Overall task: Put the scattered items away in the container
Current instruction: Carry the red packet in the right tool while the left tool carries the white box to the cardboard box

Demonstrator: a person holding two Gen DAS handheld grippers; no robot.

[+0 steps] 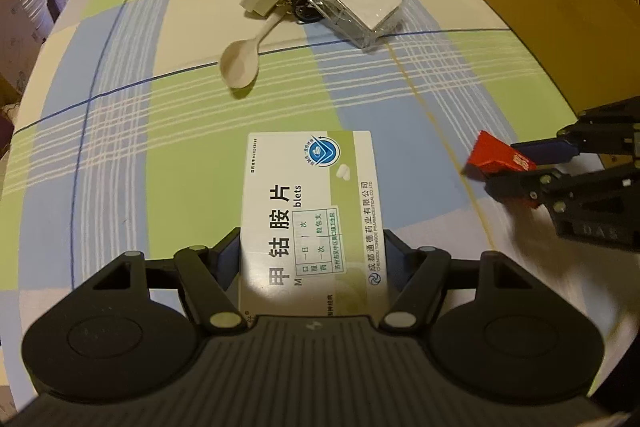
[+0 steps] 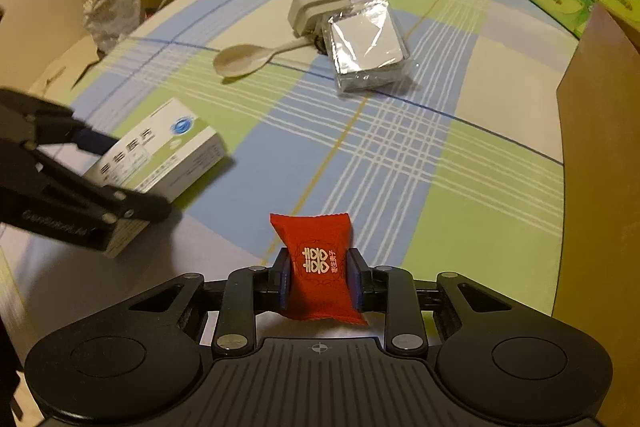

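Right wrist view: the red sachet (image 2: 319, 269) looks soft and light, so a pinch across its middle suits it, and the right gripper (image 2: 319, 277) is narrowed on it above the tablecloth (image 2: 400, 147). Left gripper (image 1: 312, 259) clamps the stiff medicine box (image 1: 312, 211) by its sides, cardboard container (image 1: 560, 39) near.

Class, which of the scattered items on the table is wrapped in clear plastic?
The flat white box beside the spoon; the medicine box and red sachet are gripper-held.
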